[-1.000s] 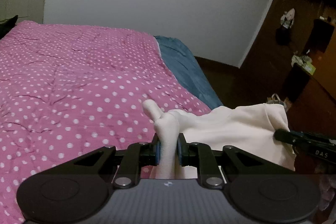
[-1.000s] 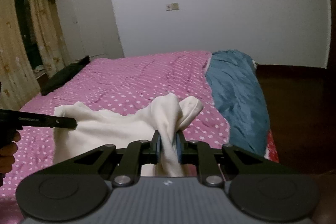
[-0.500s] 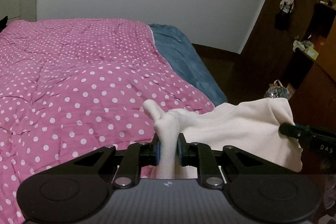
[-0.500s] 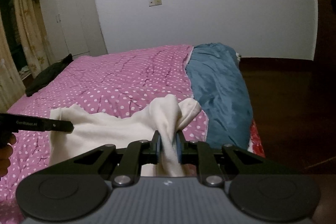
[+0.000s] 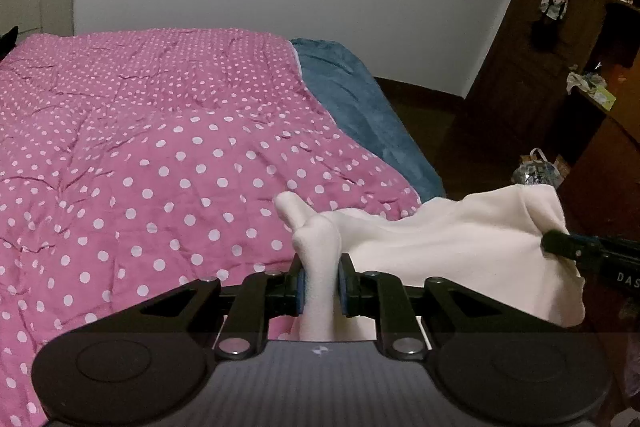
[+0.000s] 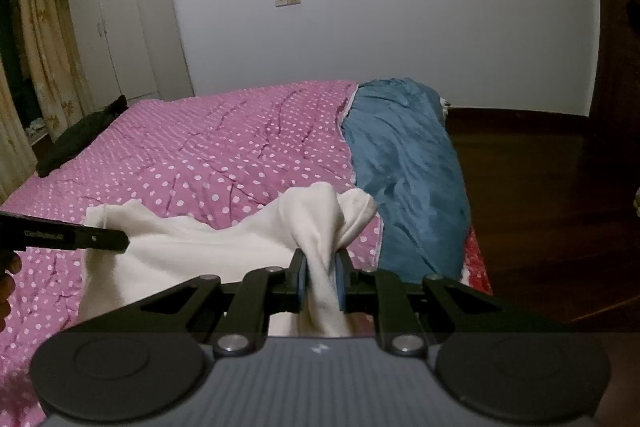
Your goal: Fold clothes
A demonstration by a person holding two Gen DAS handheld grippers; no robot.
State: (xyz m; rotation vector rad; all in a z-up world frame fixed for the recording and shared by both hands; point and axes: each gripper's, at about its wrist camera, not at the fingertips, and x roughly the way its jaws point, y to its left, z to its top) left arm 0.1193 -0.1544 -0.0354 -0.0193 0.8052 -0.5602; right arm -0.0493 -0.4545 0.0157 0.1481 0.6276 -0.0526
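Both grippers are pinching the same cream garment [image 5: 452,247]. At the bottom centre of the left wrist view, the left gripper [image 5: 320,285] has its blue pads pressed onto a bunched corner of the cloth, which sticks up between them in a rounded fold. From there the fabric stretches toward the right edge of the frame, where the black tip of the right gripper [image 5: 560,245] bites into its other corner.

In the right wrist view, the right gripper [image 6: 320,277] clamps a twisted bunch of cloth at bottom centre, and the garment [image 6: 192,255] sags across to the left edge, where the left gripper [image 6: 100,239] holds its far corner.

Beyond the garment lies the bed, covered with a pink polka-dot quilt [image 5: 140,147]. A blue blanket [image 6: 404,163] runs along the quilt's right side. A white wardrobe [image 6: 120,31] stands in the upper left of the right wrist view.
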